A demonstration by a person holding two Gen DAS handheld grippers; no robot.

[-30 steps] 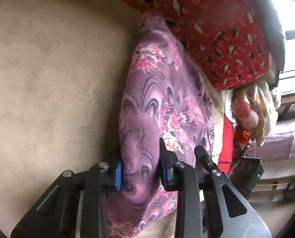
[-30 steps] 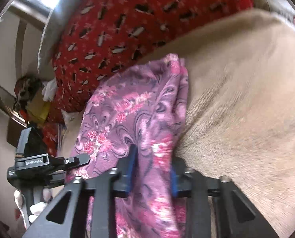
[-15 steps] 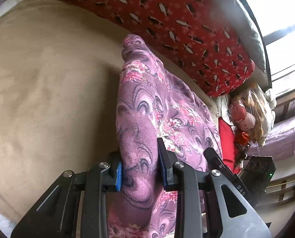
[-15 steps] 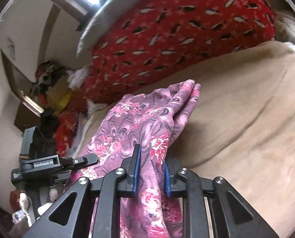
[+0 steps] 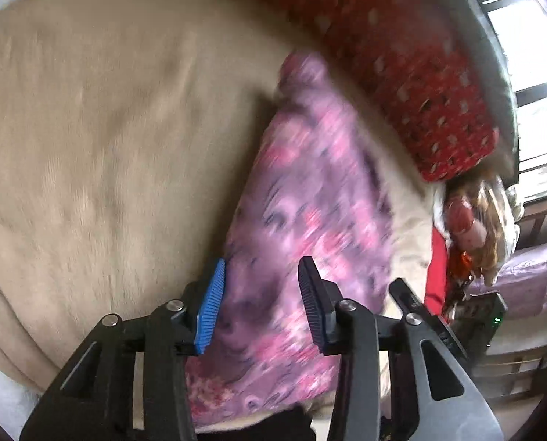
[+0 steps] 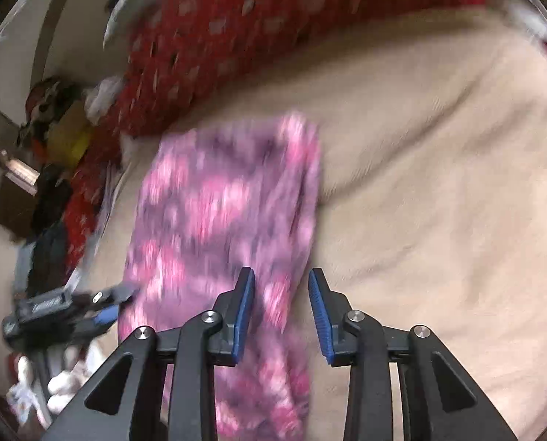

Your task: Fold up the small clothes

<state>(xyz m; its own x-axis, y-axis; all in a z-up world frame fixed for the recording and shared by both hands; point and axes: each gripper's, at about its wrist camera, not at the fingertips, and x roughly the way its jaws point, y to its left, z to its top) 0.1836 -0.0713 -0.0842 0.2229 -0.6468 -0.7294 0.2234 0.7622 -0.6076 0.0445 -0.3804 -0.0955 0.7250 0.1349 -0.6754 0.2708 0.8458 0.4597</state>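
A purple floral garment point(image 5: 302, 198) lies as a long folded strip on a beige blanket point(image 5: 100, 139) that covers the bed, its far end bunched close to a red patterned quilt point(image 5: 413, 55) lying along the back of the bed. Both views are blurred by motion, so the print and the fold lines of the cloth cannot be read closely. In the left wrist view the left gripper point(image 5: 261, 308) has its jaws parted over the near part of the garment; the jaws have just been opening, and the cloth shows between them, though the blue ribbed pad point(image 5: 210, 308) on one side and the dark pad on the other stand clear of the fabric rather than pinching it. In the right wrist view the right gripper point(image 6: 280, 316) is likewise open, its jaws having just been opening, with the right edge of the same garment point(image 6: 222, 213) running down between its two blue pads and bare blanket point(image 6: 438, 183) showing in part of the gap. The other gripper appears at the edge of each view: the left one at the left of the right wrist view, just beside the garment's left edge, and part of the right one at the lower right of the left wrist view. Beyond the bed's end a pile of mixed clothes and bags point(image 5: 475, 217) sits by a window point(image 5: 537, 84).
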